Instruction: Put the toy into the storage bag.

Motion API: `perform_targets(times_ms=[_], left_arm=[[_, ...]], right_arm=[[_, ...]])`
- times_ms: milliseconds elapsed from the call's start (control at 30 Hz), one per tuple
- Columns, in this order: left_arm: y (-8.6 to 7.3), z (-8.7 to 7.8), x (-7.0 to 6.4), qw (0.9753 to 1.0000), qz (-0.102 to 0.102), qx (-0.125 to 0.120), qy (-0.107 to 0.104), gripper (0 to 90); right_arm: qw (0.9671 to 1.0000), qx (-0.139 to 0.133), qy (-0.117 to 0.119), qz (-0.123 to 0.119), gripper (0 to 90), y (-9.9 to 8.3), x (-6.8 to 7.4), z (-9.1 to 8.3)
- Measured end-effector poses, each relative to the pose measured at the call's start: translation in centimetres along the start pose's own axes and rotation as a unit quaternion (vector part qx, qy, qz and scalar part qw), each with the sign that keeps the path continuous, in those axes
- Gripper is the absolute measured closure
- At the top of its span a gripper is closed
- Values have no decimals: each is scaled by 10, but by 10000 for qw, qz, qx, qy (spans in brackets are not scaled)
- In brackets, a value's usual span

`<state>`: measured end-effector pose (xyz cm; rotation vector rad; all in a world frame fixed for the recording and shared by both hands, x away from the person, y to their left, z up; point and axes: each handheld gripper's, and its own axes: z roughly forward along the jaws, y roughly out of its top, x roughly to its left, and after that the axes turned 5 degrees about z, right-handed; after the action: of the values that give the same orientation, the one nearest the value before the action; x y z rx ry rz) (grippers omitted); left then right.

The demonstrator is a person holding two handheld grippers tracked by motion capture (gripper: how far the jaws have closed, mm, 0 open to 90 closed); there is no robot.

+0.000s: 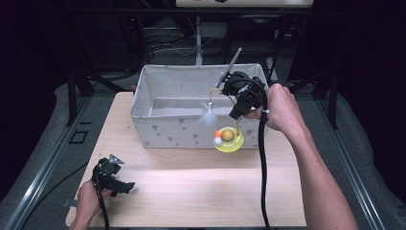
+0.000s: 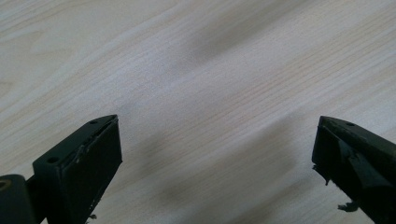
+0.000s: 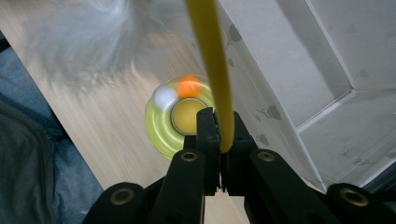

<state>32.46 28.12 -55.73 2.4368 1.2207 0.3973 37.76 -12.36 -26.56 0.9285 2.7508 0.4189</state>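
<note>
A toy with a round yellow-green base (image 1: 229, 139) sits just in front of the white fabric bin (image 1: 158, 127). The base carries an orange ball (image 3: 189, 86) and a white ball (image 3: 164, 95). A thin yellow wire (image 3: 212, 56) arches up from it, and a white feather (image 1: 208, 116) dangles from the wire's far end. My right gripper (image 1: 238, 112) is shut on the yellow wire just above the base (image 3: 161, 126). Whether the base touches the table I cannot tell. My left gripper (image 1: 125, 187) stands open and holds nothing, low over the table's front left corner (image 2: 210, 70).
The bin's inside (image 3: 299, 70) looks bare, and it takes up the back middle of the light wooden table (image 1: 201, 187). A grey rod (image 1: 231, 64) sticks up at the bin's back right corner. Dark floor, cables and metal rails surround the table.
</note>
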Motion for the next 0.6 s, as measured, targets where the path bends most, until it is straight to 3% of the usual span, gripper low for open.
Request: perform_targets(times_ms=[600], left_arm=[[0,0,0,10000,19,31,-14,17]], right_arm=[[9999,48,-44,93,881,9,-14,-17]])
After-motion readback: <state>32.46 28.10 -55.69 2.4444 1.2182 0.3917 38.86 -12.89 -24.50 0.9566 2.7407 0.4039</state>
